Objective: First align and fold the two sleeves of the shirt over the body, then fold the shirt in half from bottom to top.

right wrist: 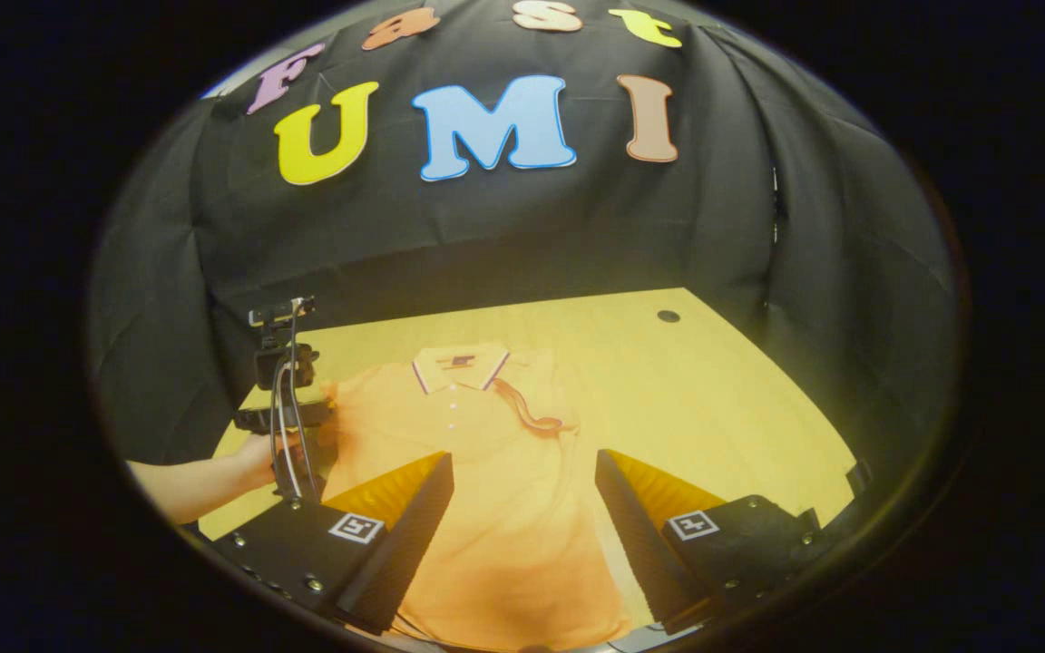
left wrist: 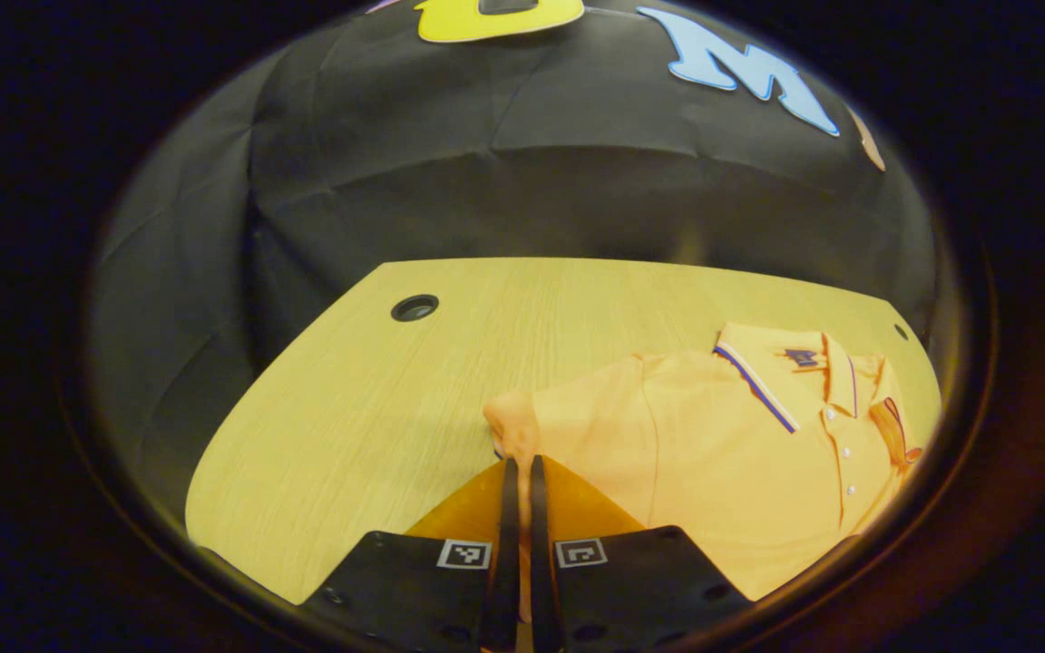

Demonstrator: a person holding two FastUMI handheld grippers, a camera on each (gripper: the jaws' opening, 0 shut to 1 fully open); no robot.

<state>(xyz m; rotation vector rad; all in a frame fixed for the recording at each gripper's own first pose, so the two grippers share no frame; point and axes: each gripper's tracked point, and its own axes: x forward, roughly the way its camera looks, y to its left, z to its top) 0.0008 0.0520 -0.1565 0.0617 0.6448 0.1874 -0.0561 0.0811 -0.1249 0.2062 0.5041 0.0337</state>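
Just one shirt (right wrist: 495, 472), flat on table (left wrist: 350, 408). Left gripper (left wrist: 520, 472) pinched together on its sleeve (left wrist: 512, 426). Right gripper (right wrist: 522, 472) spread apart above shirt body. Hand (right wrist: 259, 458) beside table edge.

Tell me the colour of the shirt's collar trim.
Blue stripe edging the orange shirt's collar, clearest in the left gripper view.
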